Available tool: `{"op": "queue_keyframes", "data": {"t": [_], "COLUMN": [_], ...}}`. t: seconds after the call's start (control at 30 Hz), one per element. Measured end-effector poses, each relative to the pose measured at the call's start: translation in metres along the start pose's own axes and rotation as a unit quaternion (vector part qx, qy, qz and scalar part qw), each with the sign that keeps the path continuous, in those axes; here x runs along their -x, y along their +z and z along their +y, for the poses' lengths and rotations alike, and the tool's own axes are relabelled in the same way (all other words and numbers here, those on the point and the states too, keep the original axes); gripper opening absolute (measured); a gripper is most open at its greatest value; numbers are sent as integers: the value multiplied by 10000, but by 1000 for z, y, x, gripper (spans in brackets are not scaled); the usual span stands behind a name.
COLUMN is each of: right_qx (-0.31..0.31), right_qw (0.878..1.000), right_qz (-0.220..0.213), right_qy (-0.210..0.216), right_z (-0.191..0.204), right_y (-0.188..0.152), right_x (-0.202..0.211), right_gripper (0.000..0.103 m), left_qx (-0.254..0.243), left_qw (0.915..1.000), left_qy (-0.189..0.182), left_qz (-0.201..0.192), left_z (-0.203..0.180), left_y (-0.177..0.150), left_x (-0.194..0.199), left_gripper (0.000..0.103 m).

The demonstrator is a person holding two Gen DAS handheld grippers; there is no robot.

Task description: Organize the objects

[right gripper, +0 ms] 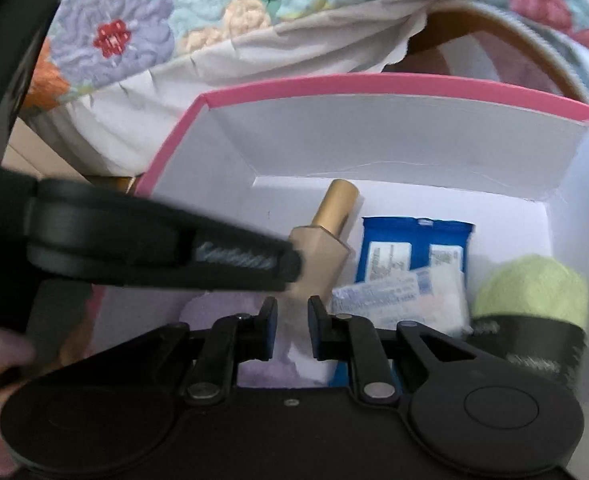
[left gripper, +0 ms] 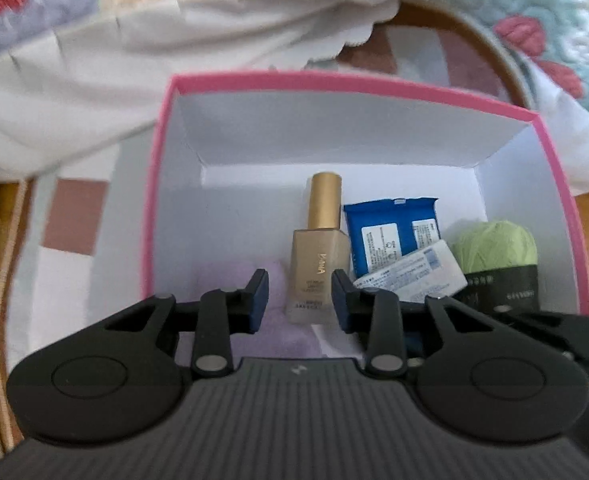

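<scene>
The pink box [left gripper: 358,88] with its white inside stands open, and everything gathered so far lies on its floor toward the near and right part. A foundation bottle [left gripper: 320,264] with a gold cap lies flat, cap pointing to the far wall; gold letters run down its frosted body, reading something like "KANA", with smaller lines below too fine to make out. Just right of it is a blue packet [left gripper: 390,224] carrying two white printed labels, the print too small to read, and a white sachet [left gripper: 412,276] with blue print lies tilted across the packet's near edge, touching it. At the far right, against the box wall, sits a ball of light green yarn [left gripper: 494,244] wrapped in a dark band with pale characters, unreadable from here. A soft lilac pad [left gripper: 278,320] lies at the near side beneath the bottle's base. The left gripper [left gripper: 300,296] hangs over the near edge with its jaws apart, the bottle's base showing between them but not pinched. The right gripper [right gripper: 292,330] also has its jaws parted, holding nothing, over the lilac pad. The box rests on a checked white and dusty-pink cloth [left gripper: 74,220] laid over a round wooden table [left gripper: 2,264] with a woven rim, and beyond it lies a crumpled white sheet [left gripper: 94,72] and a quilted floral cover [right gripper: 142,12].
</scene>
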State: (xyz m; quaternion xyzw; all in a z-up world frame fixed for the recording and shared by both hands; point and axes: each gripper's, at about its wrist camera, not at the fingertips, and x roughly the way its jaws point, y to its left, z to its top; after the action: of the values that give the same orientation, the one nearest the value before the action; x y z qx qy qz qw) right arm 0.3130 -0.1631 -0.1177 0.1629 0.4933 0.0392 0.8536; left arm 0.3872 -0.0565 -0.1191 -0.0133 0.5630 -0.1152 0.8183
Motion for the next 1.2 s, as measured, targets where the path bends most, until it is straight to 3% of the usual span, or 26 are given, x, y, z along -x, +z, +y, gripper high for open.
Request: {"op": "queue_keyframes", "data": {"t": [0.13,0.3,0.5,0.73,0.87,1.07,1.2], "right_qx": [487,812,1332,1285,1327,1132,1142], "right_qw": [9968,9935,9874,9871,9854,9902,9900], "right_qz": [-311,-472,-374,-593,-769,-566,-490], "right_qy": [-552,-648,-774,-745,-741,-582,-670], "right_z": [9,22,43,53,64,72,76], "right_y": [-18,-22,-29,-46,-60,-79,-97], "right_x": [35,82,132,185,216,243,253], "right_gripper": [27,35,50,52,59,64,73], "left_qx": [107,19,-286,-702,-855,-820,-789], "left_qw": [9991,9981,9983,9954,9933,9919,9911], "left_qy": [-187,-299,-27,-211,-218,-398,-524], "left_qz": [-357,-529,-509,-610,-746,-889,-933], "left_z": [0,-5,-9,-18,-22,-22,-22], "left_y": [-8,-19,-44,-75,-93,-125,-147], "left_x": [36,82,139,201,227,258,267], "left_gripper": [41,51,56,58,61,66,72]}}
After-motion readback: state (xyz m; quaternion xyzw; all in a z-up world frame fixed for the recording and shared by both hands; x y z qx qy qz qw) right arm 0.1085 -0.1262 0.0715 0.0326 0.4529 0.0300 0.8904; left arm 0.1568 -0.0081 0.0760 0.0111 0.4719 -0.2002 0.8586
